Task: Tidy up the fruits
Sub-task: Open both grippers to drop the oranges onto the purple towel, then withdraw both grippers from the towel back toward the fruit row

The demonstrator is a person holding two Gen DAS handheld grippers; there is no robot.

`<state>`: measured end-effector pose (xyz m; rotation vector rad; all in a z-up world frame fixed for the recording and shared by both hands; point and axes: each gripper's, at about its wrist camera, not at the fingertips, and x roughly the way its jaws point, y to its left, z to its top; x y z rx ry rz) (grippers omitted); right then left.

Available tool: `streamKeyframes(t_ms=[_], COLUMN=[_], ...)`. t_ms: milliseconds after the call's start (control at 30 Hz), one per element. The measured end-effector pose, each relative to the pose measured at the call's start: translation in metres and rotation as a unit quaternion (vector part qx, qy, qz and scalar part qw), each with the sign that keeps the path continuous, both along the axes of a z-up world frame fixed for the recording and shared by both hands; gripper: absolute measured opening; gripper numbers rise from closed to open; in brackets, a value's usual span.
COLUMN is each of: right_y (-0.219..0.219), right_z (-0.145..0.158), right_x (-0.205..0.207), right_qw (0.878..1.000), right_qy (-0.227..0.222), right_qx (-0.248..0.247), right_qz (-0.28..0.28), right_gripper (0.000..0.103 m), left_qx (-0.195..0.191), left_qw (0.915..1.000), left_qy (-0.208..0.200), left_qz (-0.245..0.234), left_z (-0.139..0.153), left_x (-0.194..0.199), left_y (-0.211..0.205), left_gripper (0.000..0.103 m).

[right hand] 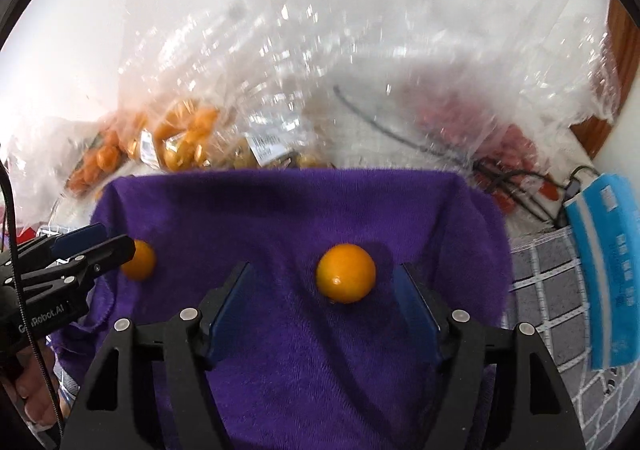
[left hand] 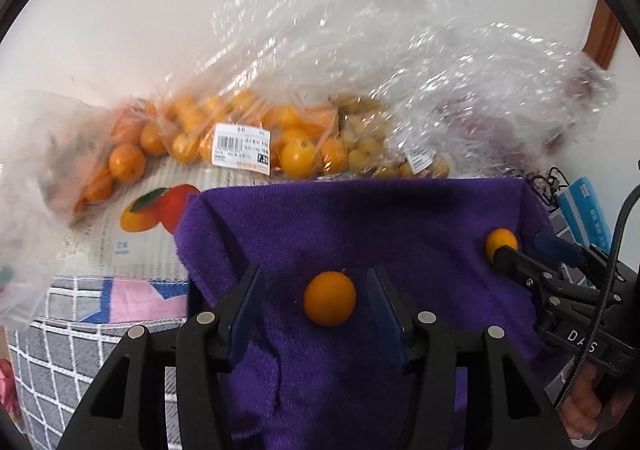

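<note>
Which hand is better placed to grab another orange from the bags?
Left, probably. The bagged oranges lie behind the towel's left side, nearer the left hand-held gripper. The right hand-held gripper faces mostly red fruit. Both are open over loose oranges.

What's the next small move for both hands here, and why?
Probably lift both grippers clear and back toward the bags of oranges. The left gripper stands open with a small orange lying free on the purple towel between its fingers; the right gripper is likewise open around its orange. Both look placed, and more fruit remains bagged.
</note>
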<state>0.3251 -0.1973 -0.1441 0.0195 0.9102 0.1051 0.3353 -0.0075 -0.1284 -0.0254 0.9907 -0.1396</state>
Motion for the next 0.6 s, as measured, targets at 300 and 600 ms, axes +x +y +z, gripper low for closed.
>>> streamKeyframes(t_ms=[300,600], right_y=[0.005,-0.004], right_z=[0.040,0.063], right_x=[-0.058,-0.130], right_qw=[0.998,0.994], right_qy=[-0.057,-0.095], right_qx=[-0.036,-0.054], right_qz=[0.001,-0.026], right_gripper=[0.072,0.072], left_qx=[0.000,-0.023], left_qw=[0.9988,0.9961], left_qy=[-0.048,-0.085], left_qz=[-0.005,0.011], left_z=[0.046,0.076], left_x=[-0.052,-0.116], left_y=[0.003,0.014], left_gripper=[0.051,0.051])
